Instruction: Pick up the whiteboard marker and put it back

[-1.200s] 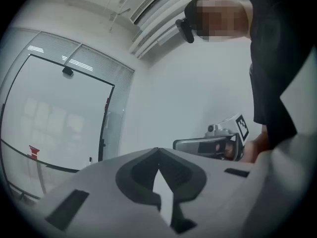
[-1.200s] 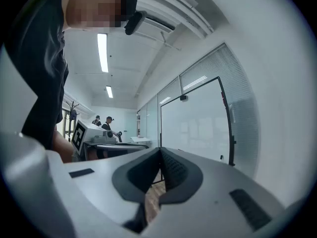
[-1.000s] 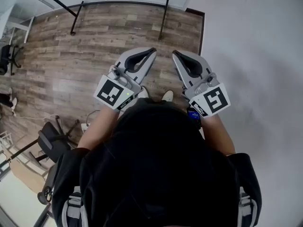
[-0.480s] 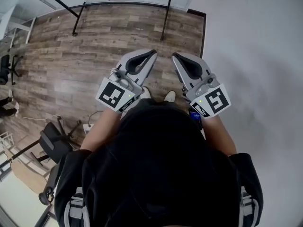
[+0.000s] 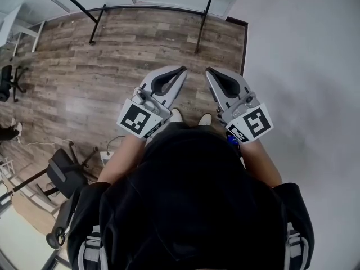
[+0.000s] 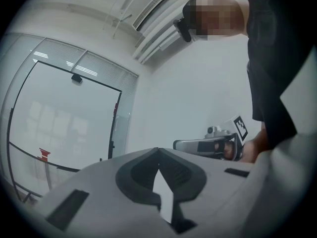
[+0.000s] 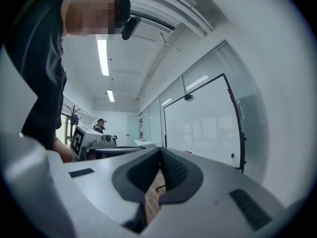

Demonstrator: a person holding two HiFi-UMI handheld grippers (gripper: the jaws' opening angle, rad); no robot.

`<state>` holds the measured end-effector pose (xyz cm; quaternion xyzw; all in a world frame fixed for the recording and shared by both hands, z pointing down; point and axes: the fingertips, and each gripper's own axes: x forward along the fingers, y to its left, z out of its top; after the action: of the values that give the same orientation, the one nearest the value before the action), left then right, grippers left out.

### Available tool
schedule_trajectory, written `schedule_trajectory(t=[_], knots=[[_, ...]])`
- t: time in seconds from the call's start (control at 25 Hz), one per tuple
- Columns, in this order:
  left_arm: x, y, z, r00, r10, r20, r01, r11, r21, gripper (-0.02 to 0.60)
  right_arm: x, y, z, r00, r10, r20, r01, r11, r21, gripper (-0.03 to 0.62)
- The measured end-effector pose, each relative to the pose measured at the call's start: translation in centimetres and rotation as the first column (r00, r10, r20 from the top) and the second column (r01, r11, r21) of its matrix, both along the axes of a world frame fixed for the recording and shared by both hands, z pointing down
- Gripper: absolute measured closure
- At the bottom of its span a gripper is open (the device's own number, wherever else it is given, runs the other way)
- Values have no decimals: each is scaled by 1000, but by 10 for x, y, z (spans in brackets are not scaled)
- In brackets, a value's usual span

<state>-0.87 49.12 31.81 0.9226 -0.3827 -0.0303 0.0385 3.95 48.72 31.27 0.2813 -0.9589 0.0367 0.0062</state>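
Left gripper [image 5: 181,71] and right gripper [image 5: 208,72] are closed, empty. I see no marker, only a whiteboard [image 7: 203,125] at two o'clock; I judge the whole task is still to do.

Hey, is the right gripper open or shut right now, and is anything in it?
Shut and empty: the right gripper has its jaw tips touching, with nothing held between them.

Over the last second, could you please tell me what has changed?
The person stepped forward: the stand's feet sit lower in the head view. Nothing was taken or released. Left tool and right tool stay shut, empty, side by side.
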Motion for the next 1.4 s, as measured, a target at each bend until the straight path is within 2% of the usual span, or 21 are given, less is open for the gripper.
schedule_trajectory(t=[0.24, 0.4, 0.76, 1.2, 1.4], knots=[[-26, 1, -1, 1000, 13, 2, -13, 1000, 12, 577, -27, 0, -5, 1000, 16, 1, -16, 1000, 13, 600], [-32, -8, 0, 1000, 17, 4, -17, 1000, 11, 577, -31, -8, -3, 1000, 30, -7, -30, 999, 12, 600], [-27, -38, 8, 999, 26, 29, -27, 999, 36, 577, -27, -42, 12, 999, 47, -14, -47, 999, -1, 600], [-13, -96, 13, 1000, 11, 9, -11, 1000, 25, 577, -10, -98, 20, 1000, 0, 19, 0, 1000, -19, 600], [-5, -130, 15, 1000, 1, 18, -2, 1000, 32, 577, -2, -129, 22, 1000, -19, 4, 19, 1000, -6, 600]])
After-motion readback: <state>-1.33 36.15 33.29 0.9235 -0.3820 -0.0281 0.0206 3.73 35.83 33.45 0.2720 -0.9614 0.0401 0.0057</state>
